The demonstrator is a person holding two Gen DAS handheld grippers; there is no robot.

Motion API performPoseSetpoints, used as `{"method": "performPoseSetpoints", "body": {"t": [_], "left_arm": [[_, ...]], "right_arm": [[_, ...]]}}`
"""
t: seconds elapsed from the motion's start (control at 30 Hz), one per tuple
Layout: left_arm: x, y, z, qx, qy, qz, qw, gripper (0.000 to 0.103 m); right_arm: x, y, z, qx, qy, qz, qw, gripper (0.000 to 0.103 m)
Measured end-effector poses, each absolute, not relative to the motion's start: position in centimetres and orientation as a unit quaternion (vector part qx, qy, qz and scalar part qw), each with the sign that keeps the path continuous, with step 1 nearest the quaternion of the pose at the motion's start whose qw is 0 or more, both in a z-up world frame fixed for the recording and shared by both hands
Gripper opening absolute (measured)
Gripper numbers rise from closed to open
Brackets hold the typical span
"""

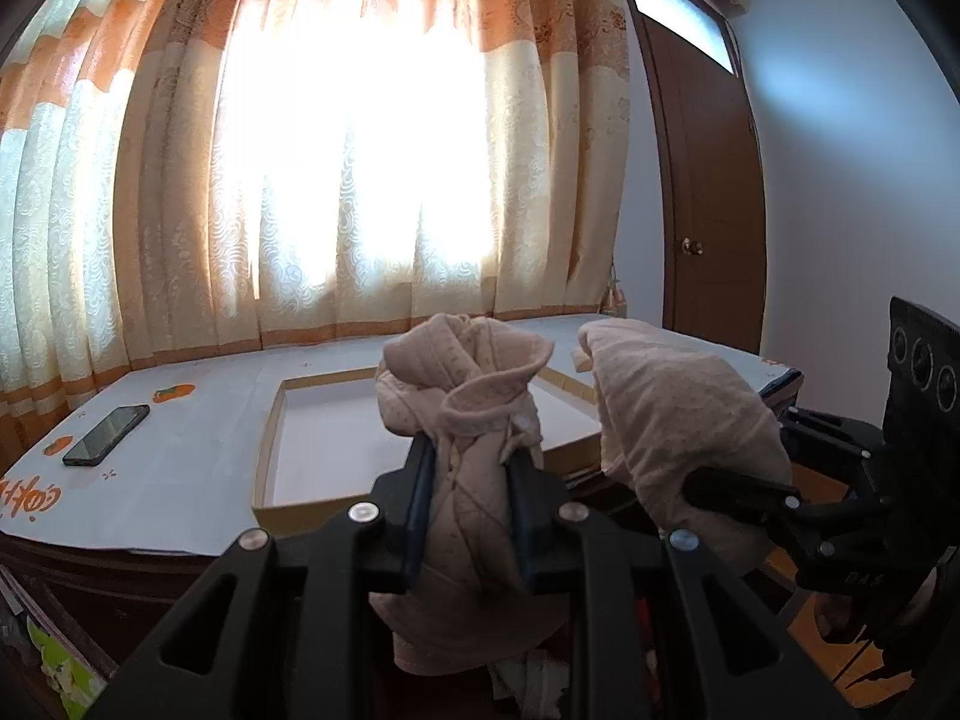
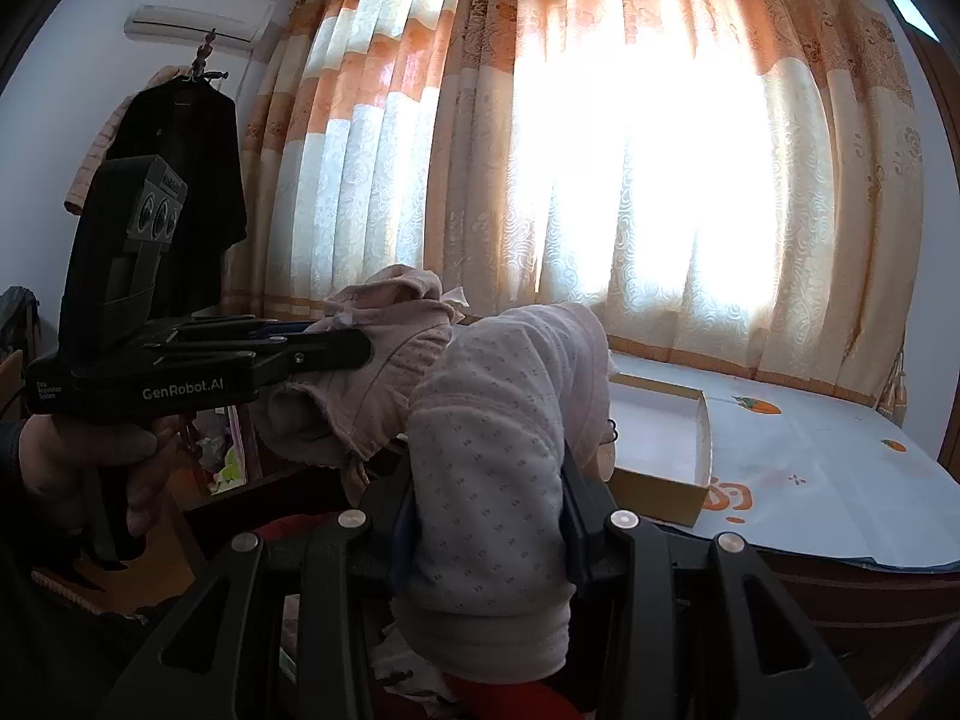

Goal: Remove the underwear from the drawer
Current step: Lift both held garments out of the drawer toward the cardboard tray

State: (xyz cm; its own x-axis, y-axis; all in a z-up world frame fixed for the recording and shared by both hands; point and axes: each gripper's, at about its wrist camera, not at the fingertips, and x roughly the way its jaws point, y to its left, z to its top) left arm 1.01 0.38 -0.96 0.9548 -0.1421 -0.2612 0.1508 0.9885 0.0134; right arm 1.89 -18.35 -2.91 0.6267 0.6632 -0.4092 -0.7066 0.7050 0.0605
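The pink quilted underwear (image 1: 465, 420) was clamped between the two fingers of the left tool (image 1: 468, 456), bunched above the pads and hanging in a limp fold below them. In the right wrist view the same piece (image 2: 372, 372) stuck out sideways from the left tool (image 2: 354, 348), held up in the air above the near edge of the desk (image 2: 840, 480). Just beside it, the pale dotted underwear (image 2: 486, 468) was pinched in the right tool (image 2: 486, 480), its jaws closed narrowly on the cloth, which rose in a rounded hump above them and drooped below. From the left wrist view that second piece (image 1: 678, 414) draped over the right tool (image 1: 738, 489) and hid most of its fingers. The two garments were close together, and whether they touched could not be told.

A hand (image 2: 90, 462) gripped the handle of the left tool at the left of the right wrist view.

Behind the garments, a shallow cardboard box (image 1: 270, 438) with a white inside lay open on the desk, which was covered by a white cloth with orange prints. A dark phone (image 1: 107, 435) lay flat on that cloth, well apart from the box. Beyond the desk hung cream and orange curtains (image 1: 360, 180), brightly lit from behind. A brown door (image 1: 702, 180) stood to the right of them, and dark clothes (image 2: 192, 180) hung in the far left corner under a wall air conditioner (image 2: 198, 9).
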Motion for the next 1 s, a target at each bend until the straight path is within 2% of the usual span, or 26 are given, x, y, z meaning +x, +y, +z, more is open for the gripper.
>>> {"method": "performPoseSetpoints", "body": {"t": [0.43,1.0], "left_arm": [[3.8,0.1,1.2,0.016,0.145,-0.090,0.985,0.022],[10.2,0.2,3.0,0.000,0.214,-0.120,0.969,0.022]], "right_arm": [[5.0,-19.6,-1.6,-0.011,0.226,0.374,0.900,0.042],[9.7,-19.5,-1.0,-0.018,0.264,0.367,0.892,0.042]]}}
